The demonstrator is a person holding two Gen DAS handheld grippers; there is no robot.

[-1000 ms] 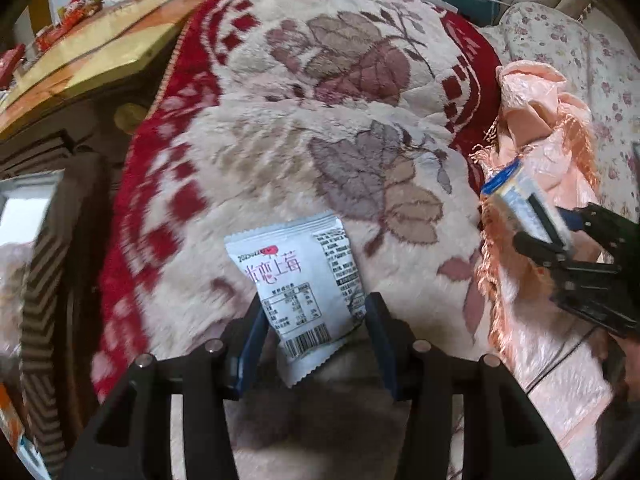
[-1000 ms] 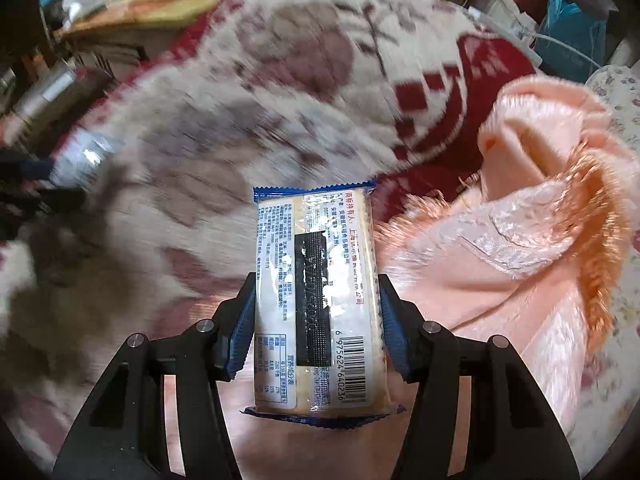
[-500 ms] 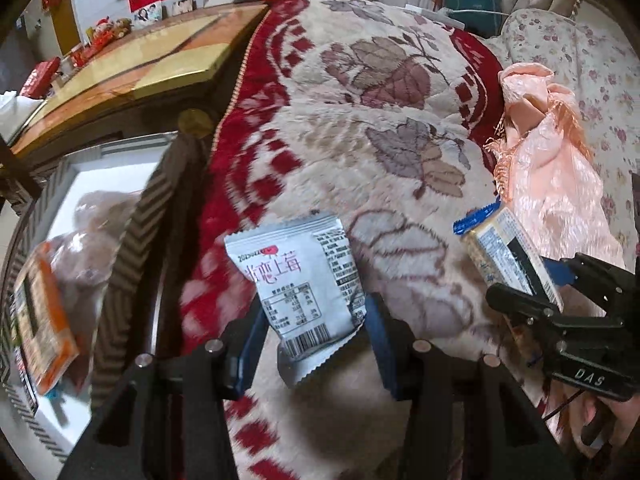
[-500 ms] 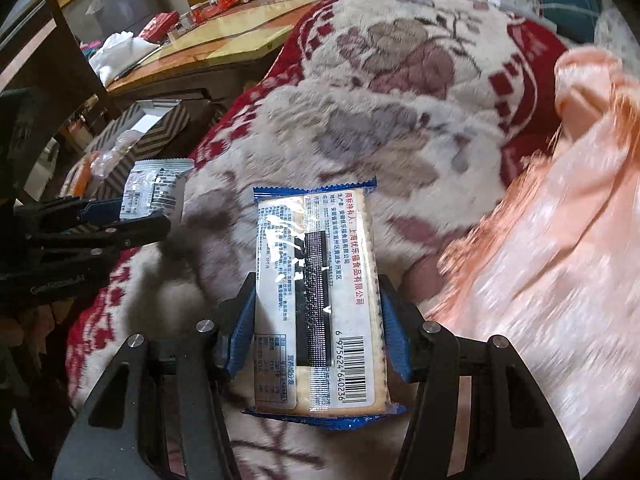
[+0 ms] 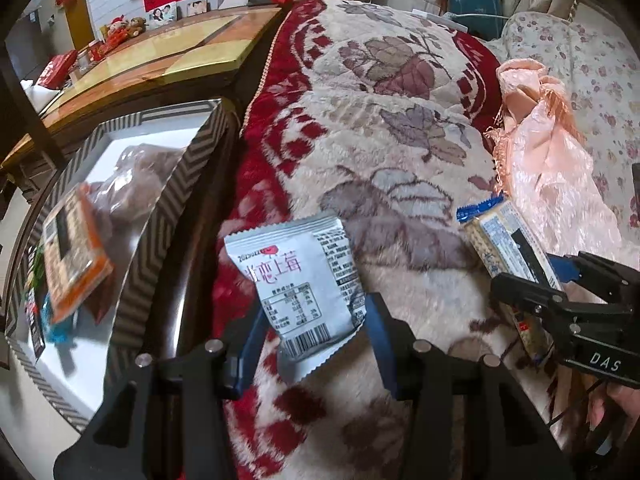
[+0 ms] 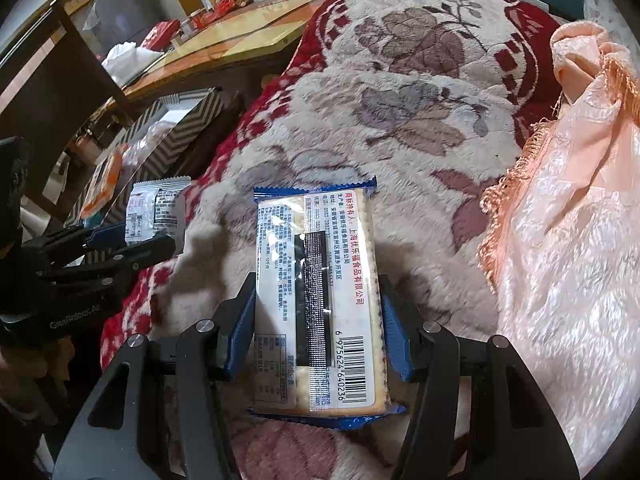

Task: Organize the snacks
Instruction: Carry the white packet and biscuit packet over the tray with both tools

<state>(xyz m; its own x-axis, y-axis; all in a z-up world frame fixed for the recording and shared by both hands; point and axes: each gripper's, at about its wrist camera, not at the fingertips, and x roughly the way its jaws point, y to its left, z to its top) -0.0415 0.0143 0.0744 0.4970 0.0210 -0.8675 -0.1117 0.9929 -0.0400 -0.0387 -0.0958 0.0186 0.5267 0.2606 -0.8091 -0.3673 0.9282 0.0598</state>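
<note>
My left gripper (image 5: 314, 320) is shut on a silver snack packet (image 5: 296, 276) with pink writing, held above the blanket's left edge. It also shows in the right wrist view (image 6: 154, 210). My right gripper (image 6: 318, 308) is shut on a blue-edged cracker pack (image 6: 320, 296), also seen at the right of the left wrist view (image 5: 508, 256). A zigzag-patterned box (image 5: 160, 216) stands to the left, holding an orange pack (image 5: 72, 252) and a clear bag (image 5: 128, 188).
A red and cream floral blanket (image 5: 400, 120) covers the bed. A peach fringed cloth (image 5: 548, 168) lies on its right side. A wooden table (image 5: 160, 52) with small items stands behind the box.
Both grippers have moved left with their packs. The patterned box has come further into the left wrist view, and the views have steadied.
</note>
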